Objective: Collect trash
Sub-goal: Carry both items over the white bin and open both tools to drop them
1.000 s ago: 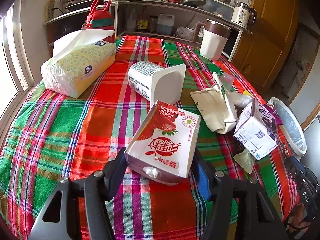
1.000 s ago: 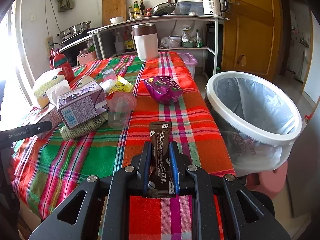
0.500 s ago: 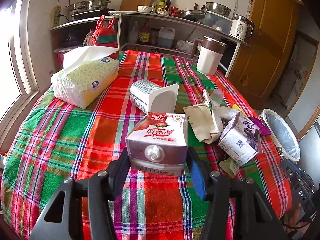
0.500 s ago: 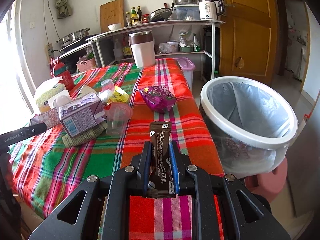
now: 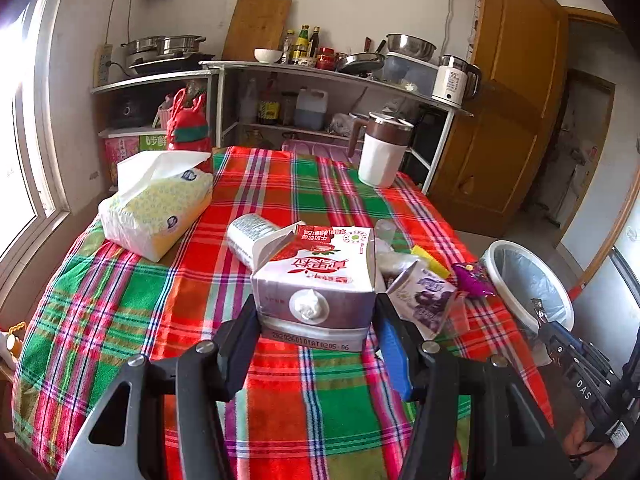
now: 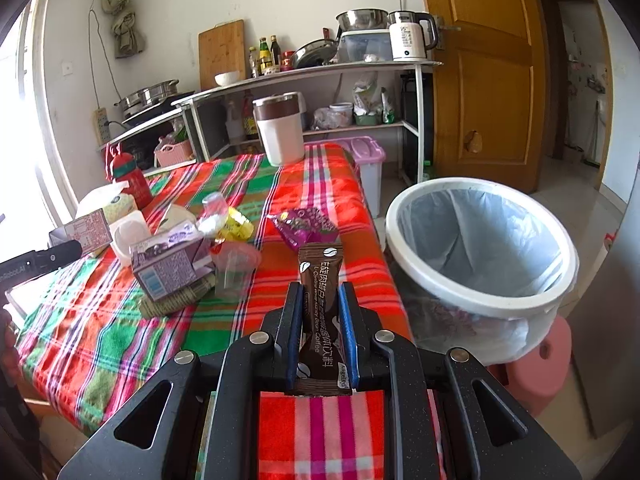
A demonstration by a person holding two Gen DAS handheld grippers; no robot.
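A kitchen corner: the table (image 5: 120,320) wears a red, green and white plaid cloth, metal shelves (image 5: 320,76) behind it carry pots, bottles and a kettle (image 5: 454,80), and a wooden door (image 5: 504,120) stands to the right. One white bin (image 6: 480,248) with a pale liner sits on a pink stool (image 6: 548,364) just beside the table's edge.

The left gripper (image 5: 316,320) is clamped on a strawberry milk carton (image 5: 320,276), lifted above the cloth. The right gripper (image 6: 322,320) pinches one brown coffee sachet (image 6: 320,300) between narrow jaws, near the bin.

On the cloth lie one purple carton (image 6: 168,264), one white yogurt cup (image 5: 248,236), one clear plastic cup (image 6: 234,268), one purple snack wrapper (image 6: 306,224) and one yellow wrapper (image 6: 236,226). One tissue pack (image 5: 156,208) and one brown-lidded jug (image 5: 382,152) stand farther back.
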